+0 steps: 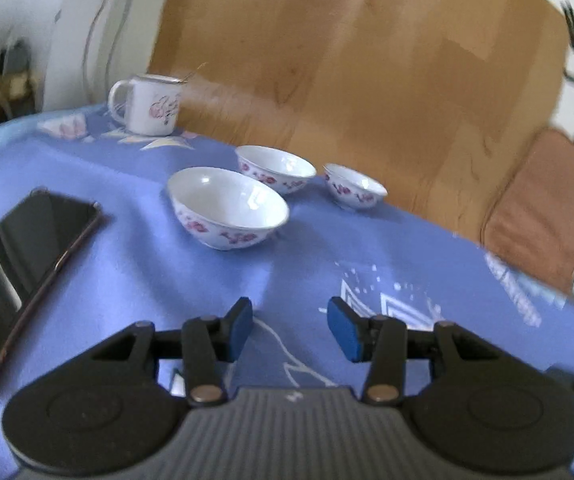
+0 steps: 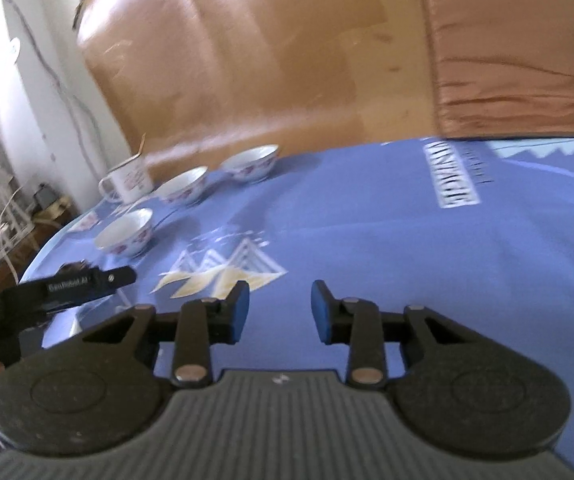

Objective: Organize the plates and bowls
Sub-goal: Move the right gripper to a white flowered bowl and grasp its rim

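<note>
Three white bowls with pink flower prints stand on the blue cloth. In the left wrist view the largest bowl [image 1: 229, 208] is nearest, a middle bowl [image 1: 275, 168] sits behind it and a small bowl [image 1: 354, 186] to their right by the table's far edge. My left gripper [image 1: 290, 330] hovers open over bare cloth, short of the large bowl. In the right wrist view the same bowls [image 2: 125, 232] [image 2: 183, 185] [image 2: 251, 163] lie far left. My right gripper [image 2: 280, 307] is open, nothing between its blue pads, and the left gripper's body [image 2: 67, 286] shows at the left edge.
A white enamel mug [image 1: 149, 104] stands at the table's far left corner. A black phone [image 1: 19, 264] lies on the cloth to the left. Beyond the far edge are wooden floor and a brown cushion [image 1: 543, 208]. The blue cloth [image 2: 407, 240] stretches rightward.
</note>
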A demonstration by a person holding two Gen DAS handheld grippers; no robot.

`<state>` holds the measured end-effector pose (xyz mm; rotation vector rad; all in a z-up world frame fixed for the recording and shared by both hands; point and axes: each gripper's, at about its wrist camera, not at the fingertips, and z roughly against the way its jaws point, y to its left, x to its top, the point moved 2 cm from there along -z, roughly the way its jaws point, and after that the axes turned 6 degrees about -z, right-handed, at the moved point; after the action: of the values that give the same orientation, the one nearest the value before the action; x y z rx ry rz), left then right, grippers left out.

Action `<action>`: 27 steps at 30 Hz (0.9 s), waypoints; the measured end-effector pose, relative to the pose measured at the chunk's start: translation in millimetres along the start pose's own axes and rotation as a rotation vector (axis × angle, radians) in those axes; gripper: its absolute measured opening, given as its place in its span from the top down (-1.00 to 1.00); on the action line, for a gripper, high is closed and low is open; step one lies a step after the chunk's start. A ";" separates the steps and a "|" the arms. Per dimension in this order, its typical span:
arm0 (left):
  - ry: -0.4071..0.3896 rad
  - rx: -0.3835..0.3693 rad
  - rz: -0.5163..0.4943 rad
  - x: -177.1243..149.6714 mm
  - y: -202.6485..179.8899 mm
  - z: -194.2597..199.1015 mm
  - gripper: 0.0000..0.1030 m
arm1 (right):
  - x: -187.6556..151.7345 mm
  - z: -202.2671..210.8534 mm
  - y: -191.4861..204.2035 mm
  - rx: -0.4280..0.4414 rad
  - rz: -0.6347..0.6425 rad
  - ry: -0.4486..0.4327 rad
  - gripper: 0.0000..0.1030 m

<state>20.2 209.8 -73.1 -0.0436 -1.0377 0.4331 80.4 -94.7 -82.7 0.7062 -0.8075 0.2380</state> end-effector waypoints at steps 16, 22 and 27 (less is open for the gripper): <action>-0.192 -0.066 0.266 -6.3 43.6 28.8 0.17 | 64.1 -140.2 108.4 0.190 0.067 0.208 0.32; -0.188 -0.077 0.308 -6.7 50.9 27.9 0.17 | 71.5 -180.9 125.4 0.204 0.039 0.274 0.31; -0.192 -0.078 0.308 -6.8 51.4 27.3 0.17 | 66.6 -198.8 136.6 0.187 0.068 0.325 0.67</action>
<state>-22.5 249.8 -76.8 -0.2377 -1.2422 0.6859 179.2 134.4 -63.1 0.7914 -0.5030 0.4815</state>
